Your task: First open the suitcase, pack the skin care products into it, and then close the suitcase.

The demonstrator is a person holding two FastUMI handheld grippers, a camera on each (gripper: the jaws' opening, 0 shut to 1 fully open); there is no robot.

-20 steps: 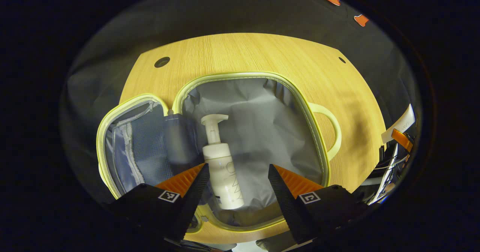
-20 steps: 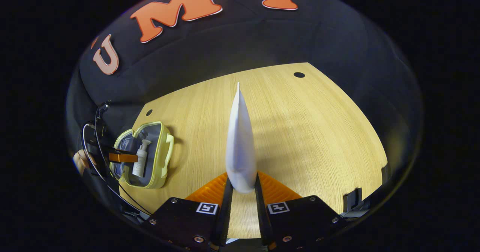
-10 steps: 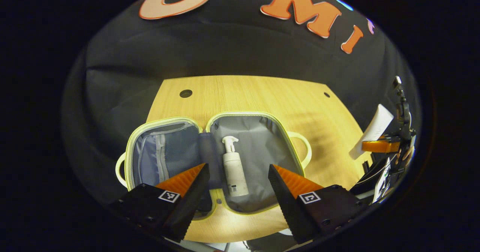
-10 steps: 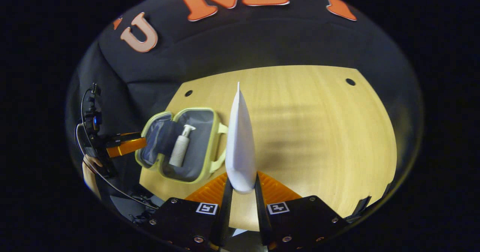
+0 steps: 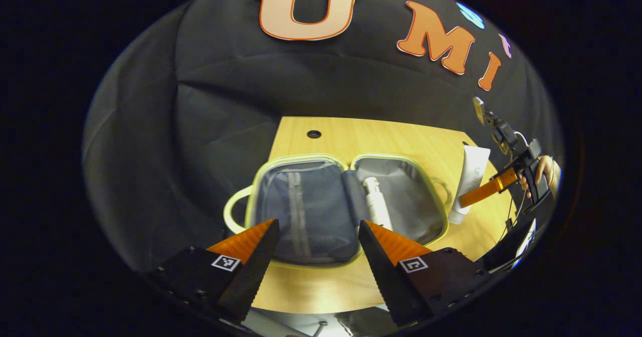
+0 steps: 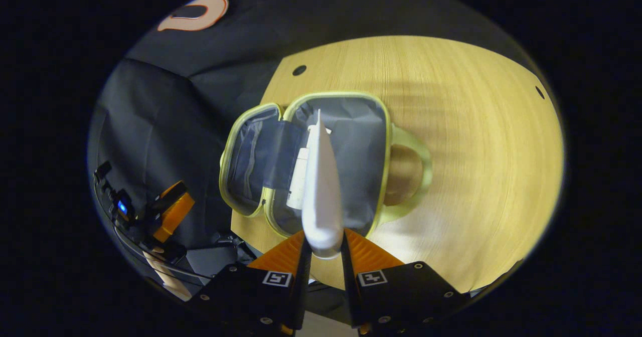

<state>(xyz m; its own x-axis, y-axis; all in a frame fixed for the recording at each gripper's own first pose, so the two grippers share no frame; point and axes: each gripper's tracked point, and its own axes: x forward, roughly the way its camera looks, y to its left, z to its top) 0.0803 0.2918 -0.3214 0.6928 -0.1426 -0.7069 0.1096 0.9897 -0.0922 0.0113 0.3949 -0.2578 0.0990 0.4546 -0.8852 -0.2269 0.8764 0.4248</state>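
Note:
The pale yellow suitcase (image 5: 301,162) lies open on the wooden table (image 5: 401,139), its grey lining showing. A white pump bottle (image 5: 377,209) lies in its right half, also seen as the pump bottle (image 6: 297,176) in the right gripper view. My right gripper (image 6: 323,249) is shut on a white tube (image 6: 320,186), held above the open suitcase (image 6: 373,101). In the left gripper view that tube (image 5: 469,181) hangs by the case's right handle. My left gripper (image 5: 316,236) is open with nothing between its fingers, back from the case's front edge.
The table (image 6: 476,151) stretches bare to the right of the case, with small round holes (image 6: 299,69) near its far corners. Black cloth hangs behind and to the left. A hand (image 5: 544,169) holds the right gripper's body at the right edge of the left gripper view.
My left gripper has drawn back and away to the left of the case. The right gripper has carried the tube from the bare table to above the open suitcase.

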